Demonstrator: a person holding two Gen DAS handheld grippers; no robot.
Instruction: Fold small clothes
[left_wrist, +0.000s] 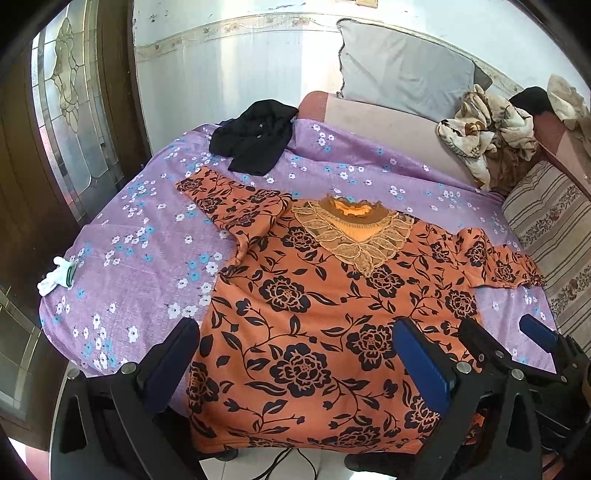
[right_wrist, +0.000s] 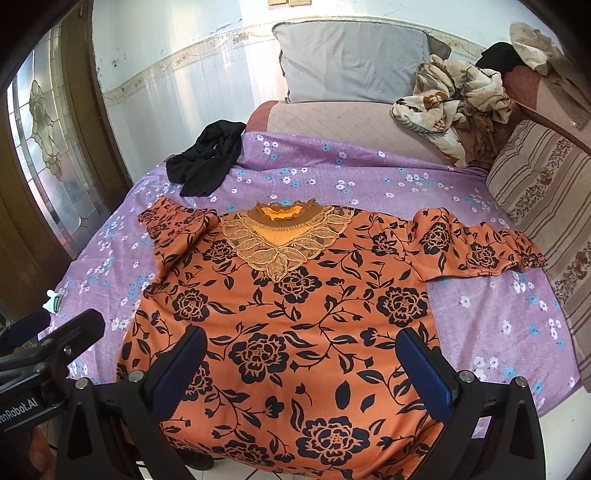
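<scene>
Lying flat and face up on the purple floral sheet (left_wrist: 140, 236) is the orange floral top (left_wrist: 314, 325), spread out on a bed. No containers showing in either view.

Orientation: the top's long axis is running from the hem at the near edge of the bed, by the cameras, to the lace collar (left_wrist: 354, 229) at the far end, pointing toward the grey pillow (left_wrist: 402, 66). Hem is draping slightly over the near edge. Sleeves are sticking out sideways: left sleeve (left_wrist: 221, 199) angling up toward the black garment (left_wrist: 255, 136), right sleeve (right_wrist: 476, 247) reaching toward the striped cushion (right_wrist: 543, 199).

Left tool (left_wrist: 295, 354) is hanging over the hem's left half, jaws spread wide, nothing between them. One finger is sitting over bare sheet just off the left edge of the top, the other over the fabric. Right tool (right_wrist: 303, 362) is also gaping wide and empty, both fingers over the lower body of the top. Cannot tell whether either is touching the cloth.

Elsewhere: small white item (left_wrist: 57, 277) lying near the sheet's left edge, crumpled patterned blanket (right_wrist: 450, 103) piled beside the pillow, well apart from the top.
</scene>
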